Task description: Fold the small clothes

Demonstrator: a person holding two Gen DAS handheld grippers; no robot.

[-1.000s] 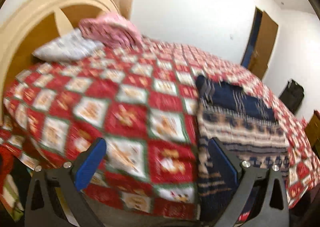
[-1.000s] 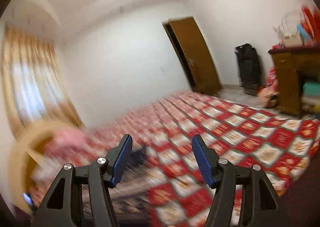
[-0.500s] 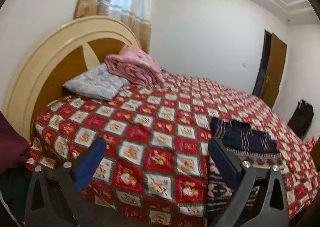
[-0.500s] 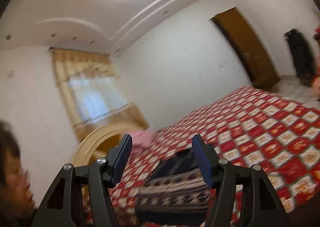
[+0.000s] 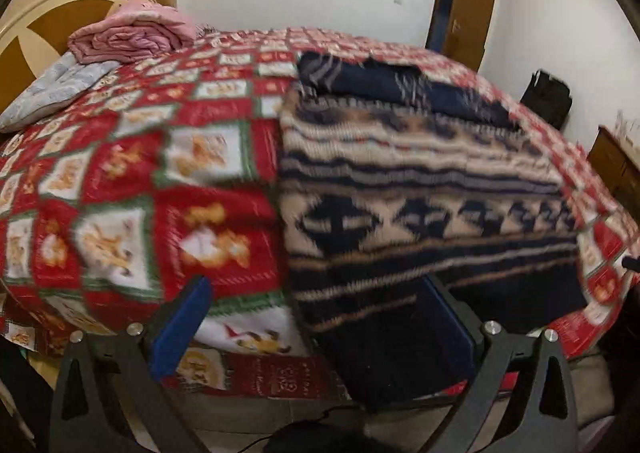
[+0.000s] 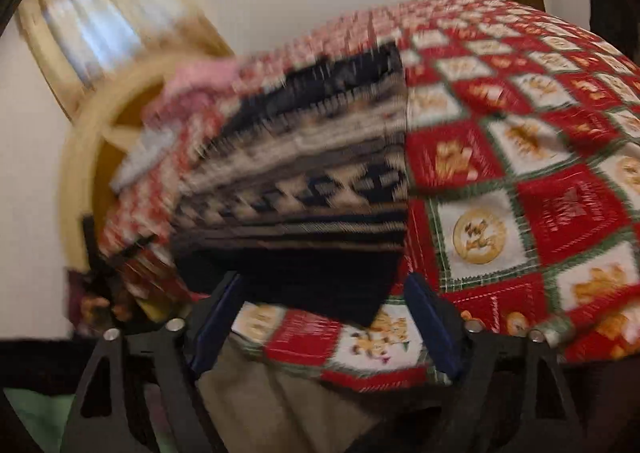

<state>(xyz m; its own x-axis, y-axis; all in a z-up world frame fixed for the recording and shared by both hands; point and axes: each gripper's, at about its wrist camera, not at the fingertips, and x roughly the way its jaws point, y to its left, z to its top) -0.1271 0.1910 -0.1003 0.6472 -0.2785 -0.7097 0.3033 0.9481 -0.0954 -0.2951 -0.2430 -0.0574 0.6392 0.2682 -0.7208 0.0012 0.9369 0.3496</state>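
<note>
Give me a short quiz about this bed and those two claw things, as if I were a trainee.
1. True or false: the patterned knit garment lies on the red patchwork bedspread.
2. What lies against the pink rolled blanket by the headboard? A) a grey pillow B) a lamp C) a book
3. Fill in: neither the left gripper nor the right gripper is ____ anything.

Key: 1 true. 2 A. 3 holding; both stand open at the garment's near edge, the right one's jaws having just been opening, nothing pressed between them.
</note>
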